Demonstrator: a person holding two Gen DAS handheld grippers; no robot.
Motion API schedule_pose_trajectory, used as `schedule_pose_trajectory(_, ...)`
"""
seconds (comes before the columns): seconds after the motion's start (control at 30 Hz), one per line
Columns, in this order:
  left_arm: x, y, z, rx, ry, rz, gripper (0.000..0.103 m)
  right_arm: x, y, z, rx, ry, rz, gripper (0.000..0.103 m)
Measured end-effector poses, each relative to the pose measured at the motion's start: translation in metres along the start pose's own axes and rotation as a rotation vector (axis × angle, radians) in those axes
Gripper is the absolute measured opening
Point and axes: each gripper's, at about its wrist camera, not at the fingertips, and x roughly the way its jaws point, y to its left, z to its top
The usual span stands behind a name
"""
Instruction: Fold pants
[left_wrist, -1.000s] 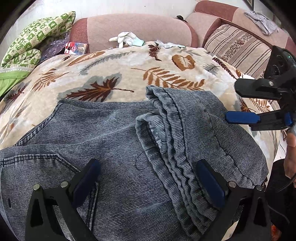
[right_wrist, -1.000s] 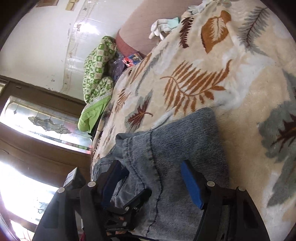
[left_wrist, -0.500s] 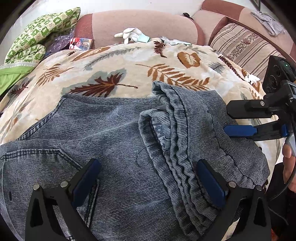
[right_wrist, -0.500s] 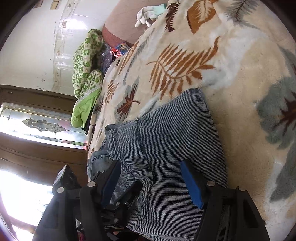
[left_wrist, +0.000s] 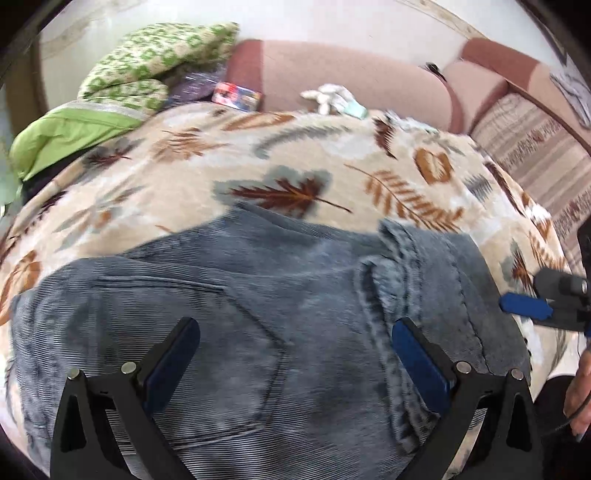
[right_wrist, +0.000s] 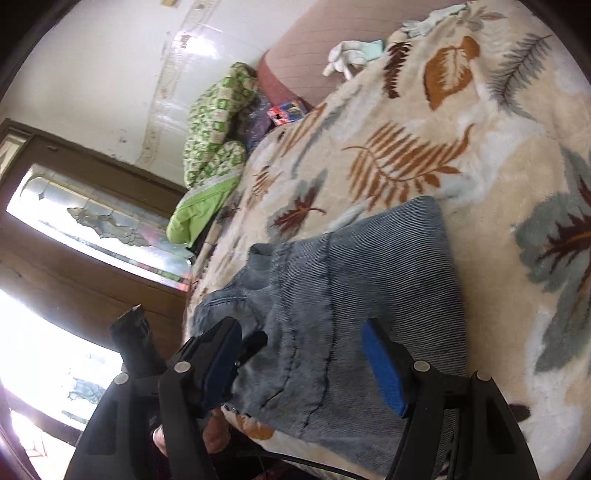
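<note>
Leaf-patterned blanket (left_wrist: 295, 166) covers the bed and serves as the folding surface; every position below is given relative to it. Pants (left_wrist: 258, 332), blue-grey denim, lie on its near half, seat and back pocket spread flat, presumably to keep the layers smooth for folding. One portion is already turned over on top, forming a ridge of stacked hems at the side nearer the right tool (left_wrist: 524, 306), which suggests the fold is part done. Left tool (left_wrist: 295, 354) hangs over the pocket area with its fingers wide apart and nothing between them; whether the pads touch the cloth cannot be told. Right tool (right_wrist: 303, 354) sits at the blanket's near edge, jaws likewise spread and empty, straddling the folded corner of the denim, probably positioned to take that corner or press it. Beyond the blanket's far edge, against the pink sofa back (left_wrist: 332, 70), rest a green patterned quilt (left_wrist: 147, 66) and white gloves (left_wrist: 328, 98), well apart from the work.
</note>
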Motion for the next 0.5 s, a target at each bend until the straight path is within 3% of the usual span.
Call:
schedule_pose_trajectory(0.17, -0.013, 0.033, 0.005, -0.068, -0.055, 0.096, 0.103, 0.016, 0.014, -0.007, -0.075, 0.051, -0.079, 0.071)
schedule_pose_trajectory(0.3, 0.002, 0.049, 0.002, -0.096, 0.011, 0.126, 0.103, 0.036, 0.013, -0.012, -0.081, 0.114, -0.171, 0.071)
schedule_pose_trajectory(0.4, 0.02, 0.048, -0.005, -0.085, 0.073, 0.159, 0.103, 0.04, 0.012, -0.013, -0.101, 0.126, -0.19, 0.071)
schedule_pose_trajectory(0.5, 0.026, 0.041, -0.009, -0.028, 0.078, 0.206, 0.103, 0.041, 0.009, -0.014, -0.105, 0.128, -0.191, 0.072)
